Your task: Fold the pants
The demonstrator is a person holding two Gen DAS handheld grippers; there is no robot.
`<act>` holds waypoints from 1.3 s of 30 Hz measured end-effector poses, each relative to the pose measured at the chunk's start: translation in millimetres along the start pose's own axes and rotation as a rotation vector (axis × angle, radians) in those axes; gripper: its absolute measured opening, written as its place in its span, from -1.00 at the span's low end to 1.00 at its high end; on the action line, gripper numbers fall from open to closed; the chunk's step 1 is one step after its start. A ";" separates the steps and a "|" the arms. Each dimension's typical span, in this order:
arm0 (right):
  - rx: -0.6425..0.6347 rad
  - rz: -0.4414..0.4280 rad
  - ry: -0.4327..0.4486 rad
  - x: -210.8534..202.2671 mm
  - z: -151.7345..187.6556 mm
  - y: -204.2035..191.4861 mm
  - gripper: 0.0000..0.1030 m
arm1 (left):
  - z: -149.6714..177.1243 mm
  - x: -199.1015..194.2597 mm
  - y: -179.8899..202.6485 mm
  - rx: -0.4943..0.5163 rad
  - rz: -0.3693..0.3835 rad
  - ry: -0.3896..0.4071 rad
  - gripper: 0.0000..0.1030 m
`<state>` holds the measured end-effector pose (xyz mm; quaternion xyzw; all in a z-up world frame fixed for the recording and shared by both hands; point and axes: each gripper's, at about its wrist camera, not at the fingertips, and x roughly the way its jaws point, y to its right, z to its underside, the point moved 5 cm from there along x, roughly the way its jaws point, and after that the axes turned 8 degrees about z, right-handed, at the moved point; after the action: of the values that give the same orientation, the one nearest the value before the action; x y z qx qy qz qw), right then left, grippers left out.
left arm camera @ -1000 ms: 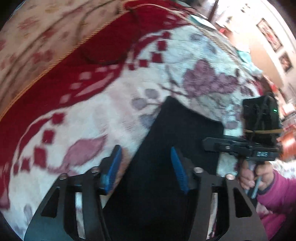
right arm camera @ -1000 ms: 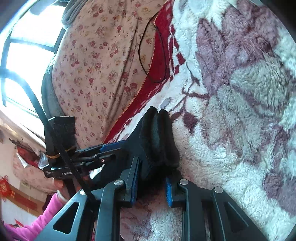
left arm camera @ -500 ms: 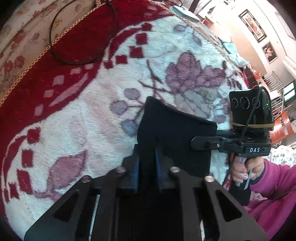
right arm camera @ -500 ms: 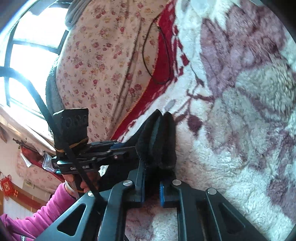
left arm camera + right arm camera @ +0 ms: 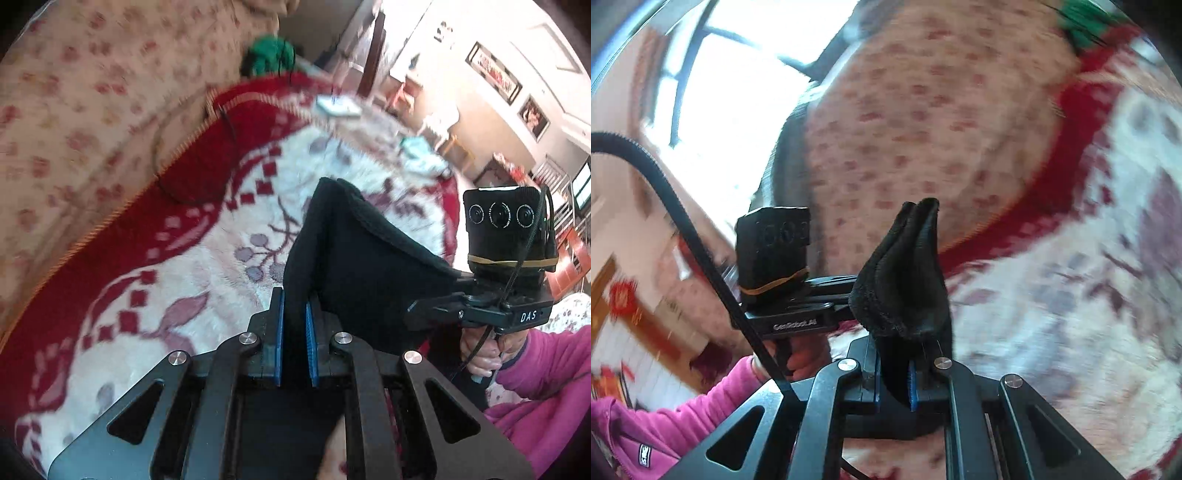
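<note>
The black pants (image 5: 354,266) are held up off the blanket (image 5: 207,266) at one folded edge, stretched between the two grippers. In the left wrist view the cloth rises from between the blue pads, peaks above them, and slopes away to the right toward the other tool. In the right wrist view a thick bunch of the same cloth (image 5: 905,280) stands up out of the jaws, several layers pressed together.

The left gripper (image 5: 294,332) is clenched on the pants, with a narrow band of black cloth pinched between its pads. A second ago its jaws stood wide, one on each side of the cloth as it lay flat on the blanket; they have just been closing, with the pants between them. The right gripper (image 5: 894,376) is also clamped on the pants; its jaws were already nearly together on the bunch a second ago and have closed slightly further.

Both tools now sit higher than before: the blanket has dropped away beneath them, and more of the room shows behind. The flowered bedding (image 5: 92,110) beside the red border looks blurred. A thin dark cable (image 5: 162,173) loops on the red border. A hand (image 5: 484,354) in a pink sleeve (image 5: 546,384) grips the right tool's handle.
</note>
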<state>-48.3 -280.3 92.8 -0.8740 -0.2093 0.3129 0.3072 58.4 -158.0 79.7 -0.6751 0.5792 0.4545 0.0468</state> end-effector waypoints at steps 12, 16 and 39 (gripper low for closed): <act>-0.244 -0.182 -0.257 85.5 65.9 -134.8 -0.82 | 119.3 -130.0 -24.3 -0.198 -0.141 0.185 -0.82; -0.268 -0.185 -0.405 141.0 113.0 -144.5 -0.81 | 177.4 -143.1 -56.1 -0.340 -0.220 0.200 -0.83; -0.267 0.164 -0.306 116.8 80.0 -61.0 -0.02 | 256.1 -176.8 -36.1 -0.584 -0.419 0.314 -0.51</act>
<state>-29.2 -138.4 35.4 -0.8633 -0.2213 0.4354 0.1271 -40.3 135.5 31.8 -0.8248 0.2752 0.4722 -0.1447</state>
